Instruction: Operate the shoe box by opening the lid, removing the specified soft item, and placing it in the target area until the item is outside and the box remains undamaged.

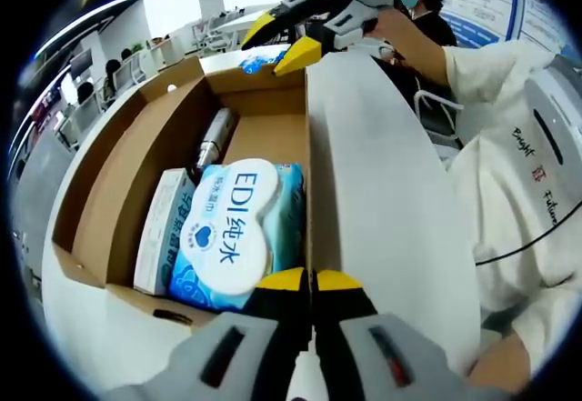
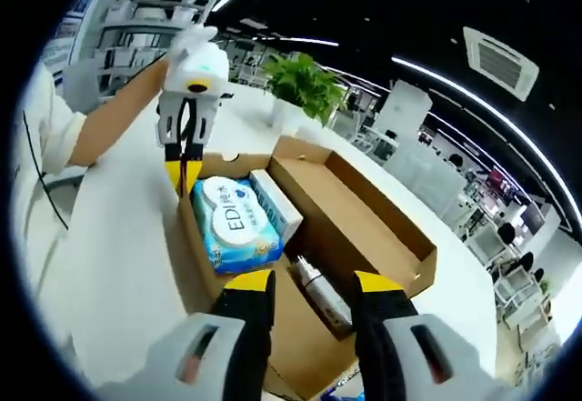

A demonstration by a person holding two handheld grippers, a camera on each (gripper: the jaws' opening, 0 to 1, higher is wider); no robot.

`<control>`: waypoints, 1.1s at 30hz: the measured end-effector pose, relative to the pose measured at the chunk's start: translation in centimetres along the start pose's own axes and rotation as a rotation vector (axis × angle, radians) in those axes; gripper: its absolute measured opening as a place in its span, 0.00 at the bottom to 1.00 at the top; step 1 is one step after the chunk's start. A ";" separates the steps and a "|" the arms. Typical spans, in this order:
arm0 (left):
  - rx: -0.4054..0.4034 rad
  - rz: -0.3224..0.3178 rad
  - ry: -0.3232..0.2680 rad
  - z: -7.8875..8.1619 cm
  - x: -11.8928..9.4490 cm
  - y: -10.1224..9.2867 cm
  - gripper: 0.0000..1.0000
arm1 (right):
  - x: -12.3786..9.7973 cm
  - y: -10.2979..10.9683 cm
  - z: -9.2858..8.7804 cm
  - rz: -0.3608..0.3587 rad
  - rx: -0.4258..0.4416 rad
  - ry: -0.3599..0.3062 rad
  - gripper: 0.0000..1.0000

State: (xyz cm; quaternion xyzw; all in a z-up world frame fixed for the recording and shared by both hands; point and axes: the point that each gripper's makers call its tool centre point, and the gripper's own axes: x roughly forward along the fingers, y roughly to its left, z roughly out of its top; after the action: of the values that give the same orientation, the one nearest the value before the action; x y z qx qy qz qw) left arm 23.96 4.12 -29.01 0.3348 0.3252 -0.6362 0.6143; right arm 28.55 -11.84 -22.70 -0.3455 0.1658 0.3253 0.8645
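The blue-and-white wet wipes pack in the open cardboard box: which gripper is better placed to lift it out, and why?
Probably the left gripper: it sits shut at the box wall right beside the blue-and-white wet wipes pack. The right gripper is open but hovers nearer the silver cylindrical bottle, at the far end of the brown cardboard box.

Open-plan office: desk rows (image 2: pixel 509 265), shelving (image 2: pixel 145 19), potted plant (image 2: pixel 300 83).

Matt brown cardboard shoe box (image 1: pixel 109 174), raw inside. Glossy plastic film on the wipes pack (image 1: pixel 232 228) just ahead of the left jaws. Smooth paperboard carton (image 1: pixel 162 228) beside it; shiny metal cylinder (image 2: pixel 320 294) between the right jaws.
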 end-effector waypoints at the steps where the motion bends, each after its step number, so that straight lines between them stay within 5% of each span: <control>1: 0.000 0.000 0.000 0.0 0.0 0.0 0.01 | 0.1 0.1 -0.2 0.002 -0.009 0.012 0.33; 14: -0.001 -0.005 0.000 0.0 0.0 0.0 0.01 | 2.5 1.4 0.6 0.094 -0.081 0.078 0.29; 19: -0.001 -0.001 0.003 0.0 0.0 0.0 0.01 | 4.4 1.4 -0.8 0.123 -0.182 0.167 0.25; 33: 0.002 0.000 0.003 0.0 0.0 -0.1 0.01 | 8.3 -0.1 -3.4 0.136 -0.212 0.294 0.25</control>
State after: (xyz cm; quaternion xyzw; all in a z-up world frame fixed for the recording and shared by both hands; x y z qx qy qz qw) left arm 23.85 4.09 -28.99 0.3361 0.3254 -0.6361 0.6135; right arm 34.54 -10.58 -29.30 -0.4666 0.2779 0.3447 0.7657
